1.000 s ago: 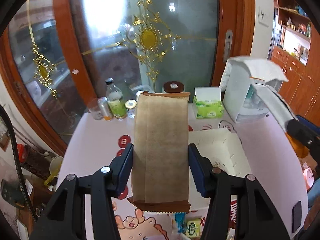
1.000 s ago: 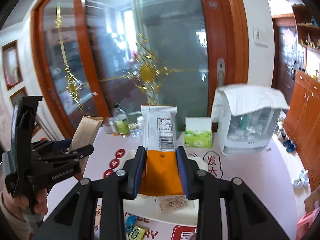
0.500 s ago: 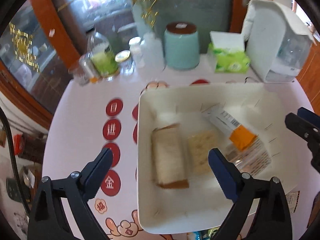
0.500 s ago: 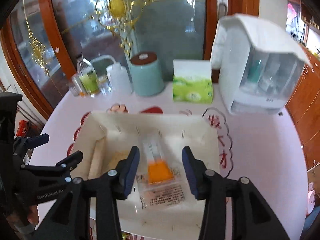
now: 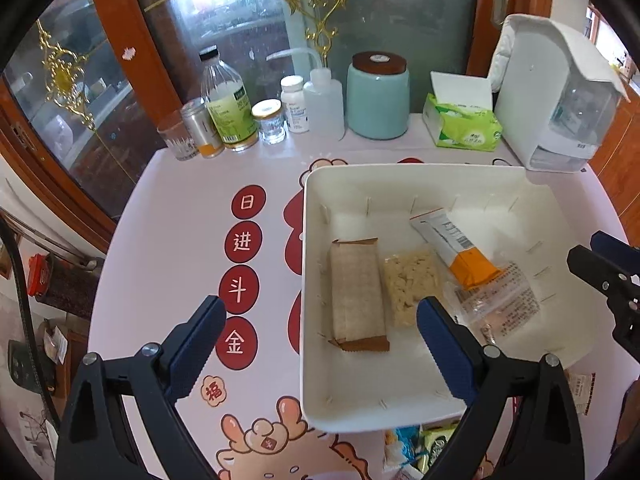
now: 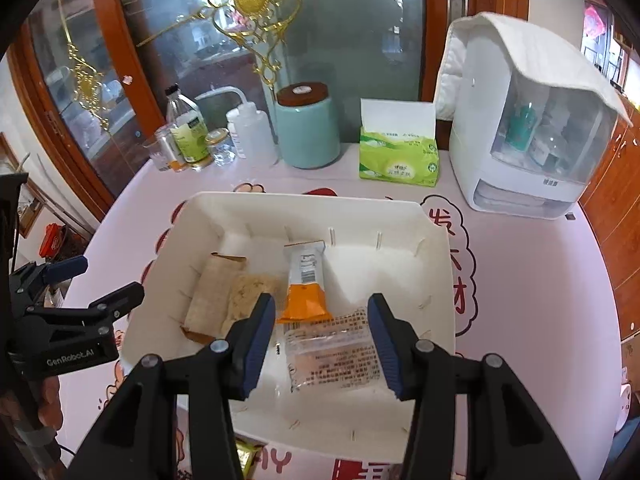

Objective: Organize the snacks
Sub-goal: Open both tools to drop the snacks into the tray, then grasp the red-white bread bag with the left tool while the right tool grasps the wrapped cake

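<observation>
Four snack packets lie flat inside the white rectangular plastic bin (image 5: 316,368), which sits on the pink cartoon-printed surface (image 5: 172,208). The brown paper-wrapped bar (image 5: 356,294) lies nearest the bin's left wall, with the clear packet of pale crackers (image 5: 410,284) touching its right side. Right of that, the white-and-orange sachet (image 5: 456,248) rests partly on the transparent printed wrapper (image 6: 334,354). The left tool (image 5: 322,318) hangs spread wide over the bin's left wall, grasping nothing; the right tool (image 6: 322,324) is likewise released above the transparent wrapper. Behind the bin stand a teal ceramic canister with a brown lid (image 6: 308,128) and a green tissue pack (image 6: 398,158).
</observation>
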A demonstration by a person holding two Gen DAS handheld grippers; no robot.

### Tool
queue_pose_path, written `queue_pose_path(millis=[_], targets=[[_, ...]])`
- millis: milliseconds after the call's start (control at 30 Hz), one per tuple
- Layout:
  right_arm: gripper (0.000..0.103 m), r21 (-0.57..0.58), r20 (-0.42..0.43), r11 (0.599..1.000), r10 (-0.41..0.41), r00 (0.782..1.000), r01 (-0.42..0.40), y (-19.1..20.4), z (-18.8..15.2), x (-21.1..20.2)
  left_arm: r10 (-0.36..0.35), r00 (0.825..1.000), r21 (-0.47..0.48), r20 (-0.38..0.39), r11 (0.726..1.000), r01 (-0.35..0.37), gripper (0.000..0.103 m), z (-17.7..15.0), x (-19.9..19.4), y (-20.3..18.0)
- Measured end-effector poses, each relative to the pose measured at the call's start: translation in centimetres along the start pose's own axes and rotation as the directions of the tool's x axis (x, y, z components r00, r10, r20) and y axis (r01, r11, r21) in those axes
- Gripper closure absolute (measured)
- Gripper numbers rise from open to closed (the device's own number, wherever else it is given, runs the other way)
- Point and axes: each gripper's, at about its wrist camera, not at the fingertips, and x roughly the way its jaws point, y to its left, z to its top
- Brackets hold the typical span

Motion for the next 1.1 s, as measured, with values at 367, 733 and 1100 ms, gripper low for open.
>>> queue_pose_path(millis=[367, 733, 1100], targets=[[0.054, -0.024, 0.062, 0.999, 0.038, 0.997, -0.037, -0.2, -2.0, -8.2, 0.001, 0.991, 0.076, 0.131, 0.997, -0.011, 0.007, -1.9, -10.1, -2.3], [0.047, -0.088, 0.041, 0.995, 0.057, 0.998, -0.053, -2.0, -9.1, -13.8, 0.003, 0.984, 0.069, 0.177, 0.998, -0.016, 0.007, -6.6, -16.6, -3.6], [0.047, -0.085, -0.071, 0.993, 0.080, 0.994, -0.085, -4.0, -16.3, -13.6, -0.020, 0.999, 0.031, 0.040, 0.999, 0.018, 0.007, -13.0, -13.7, -3.9]])
